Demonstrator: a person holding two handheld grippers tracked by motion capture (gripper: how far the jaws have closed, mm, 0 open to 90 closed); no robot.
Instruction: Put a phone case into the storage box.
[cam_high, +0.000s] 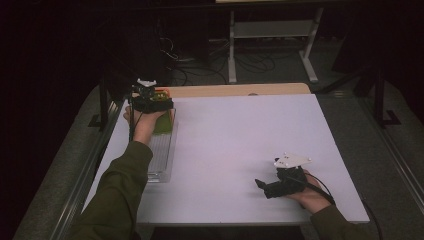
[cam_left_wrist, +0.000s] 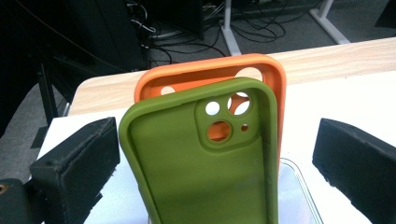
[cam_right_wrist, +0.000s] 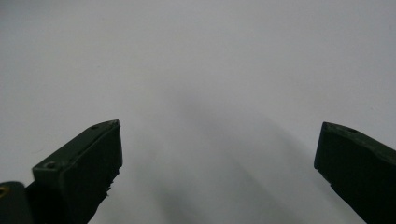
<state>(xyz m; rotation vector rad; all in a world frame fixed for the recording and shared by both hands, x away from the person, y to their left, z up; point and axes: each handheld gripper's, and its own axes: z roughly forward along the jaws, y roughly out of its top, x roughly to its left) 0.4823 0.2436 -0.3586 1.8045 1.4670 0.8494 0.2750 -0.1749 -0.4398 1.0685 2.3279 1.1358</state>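
An olive green phone case stands upright in a clear tray, its camera cutouts at the top. An orange phone case stands close behind it. My left gripper is open, one jaw on each side of the green case and neither touching it. In the high view the left gripper hovers over the far end of the tray at the table's left, above the green case. My right gripper rests open near the front right, and its jaws hold nothing over bare white table.
The white tabletop lies on a wooden top whose strip shows along the far edge. Beyond it are the white legs of another desk and cables on the floor. A dark metal frame stands by the table's far left corner.
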